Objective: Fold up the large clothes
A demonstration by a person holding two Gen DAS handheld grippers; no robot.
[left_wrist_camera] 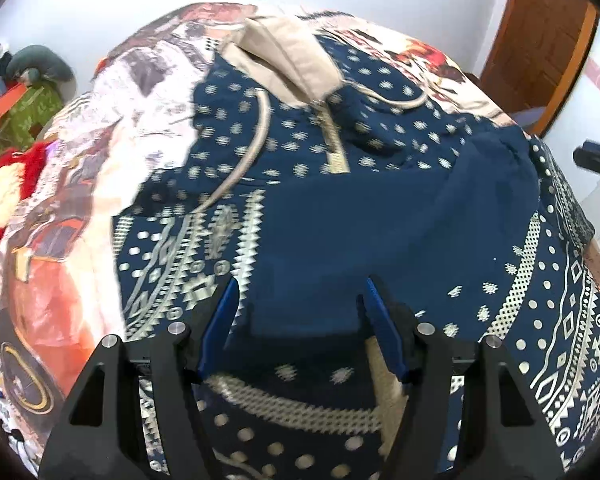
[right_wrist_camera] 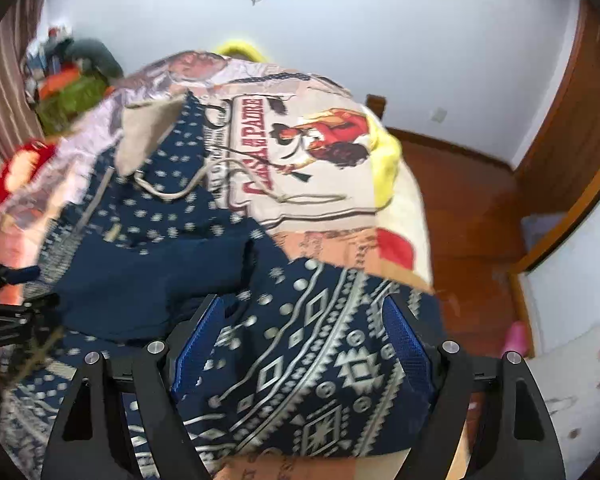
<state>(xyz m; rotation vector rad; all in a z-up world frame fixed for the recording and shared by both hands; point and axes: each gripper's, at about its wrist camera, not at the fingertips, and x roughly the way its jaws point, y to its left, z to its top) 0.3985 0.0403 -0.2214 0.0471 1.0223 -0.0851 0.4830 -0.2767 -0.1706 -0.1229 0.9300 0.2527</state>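
A navy hoodie (left_wrist_camera: 340, 216) with white patterns, a beige hood lining (left_wrist_camera: 284, 60) and drawstrings lies spread on a bed. It also shows in the right wrist view (right_wrist_camera: 148, 248). My left gripper (left_wrist_camera: 300, 300) is open, its blue-padded fingers (left_wrist_camera: 224, 320) hovering over the plain navy fold. My right gripper (right_wrist_camera: 304, 312) is open, its fingers (right_wrist_camera: 404, 340) on both sides of a raised patterned part of the hoodie (right_wrist_camera: 320, 360) at the bed's near right edge. The left gripper shows at the left edge of the right wrist view (right_wrist_camera: 12, 300).
A printed bedspread (right_wrist_camera: 312, 152) covers the bed. A red plush item (left_wrist_camera: 4, 188) lies at its left side. Cluttered things (left_wrist_camera: 24, 92) stand at the far left by the wall. Wooden floor (right_wrist_camera: 468, 216) and a wooden door frame (right_wrist_camera: 572, 128) lie to the right.
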